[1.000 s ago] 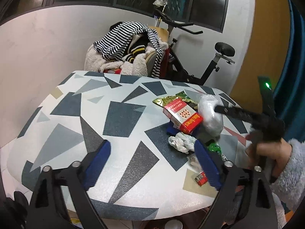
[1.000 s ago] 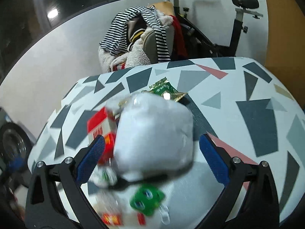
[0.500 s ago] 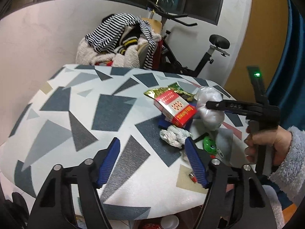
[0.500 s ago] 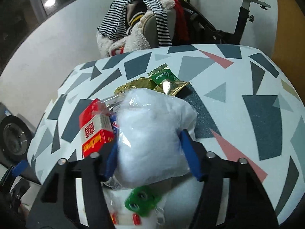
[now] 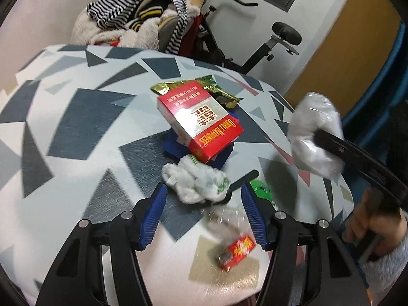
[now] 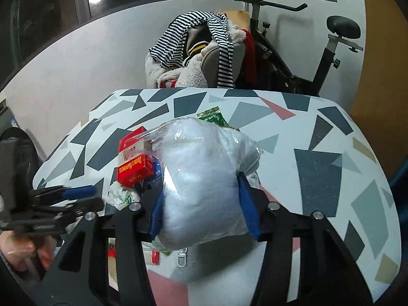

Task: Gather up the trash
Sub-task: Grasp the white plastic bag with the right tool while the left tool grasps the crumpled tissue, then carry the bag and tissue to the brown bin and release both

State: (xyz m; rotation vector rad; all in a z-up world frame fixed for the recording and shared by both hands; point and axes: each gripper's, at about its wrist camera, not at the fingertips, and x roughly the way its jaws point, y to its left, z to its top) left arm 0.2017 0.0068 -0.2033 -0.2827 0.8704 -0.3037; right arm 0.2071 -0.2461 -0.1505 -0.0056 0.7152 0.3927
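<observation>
My right gripper (image 6: 201,199) is shut on a white stuffed plastic bag (image 6: 204,176) and holds it above the table; the bag also shows in the left wrist view (image 5: 315,137). My left gripper (image 5: 202,204) is open, its blue pads on either side of a crumpled white wrapper (image 5: 196,181). Behind it lie a red cigarette carton (image 5: 201,119) on a blue pack and a gold-green foil wrapper (image 5: 221,94). A small red pack (image 5: 237,251) and clear plastic lie close below the gripper.
The table (image 5: 76,117) has a grey and white triangle pattern. A chair piled with striped clothes (image 5: 142,17) and an exercise bike (image 5: 270,43) stand behind it. A green item (image 5: 261,190) lies by the right pad.
My right gripper has closed on the white bag and lifted it off the table. My left gripper has moved forward and narrowed around the crumpled wrapper.
</observation>
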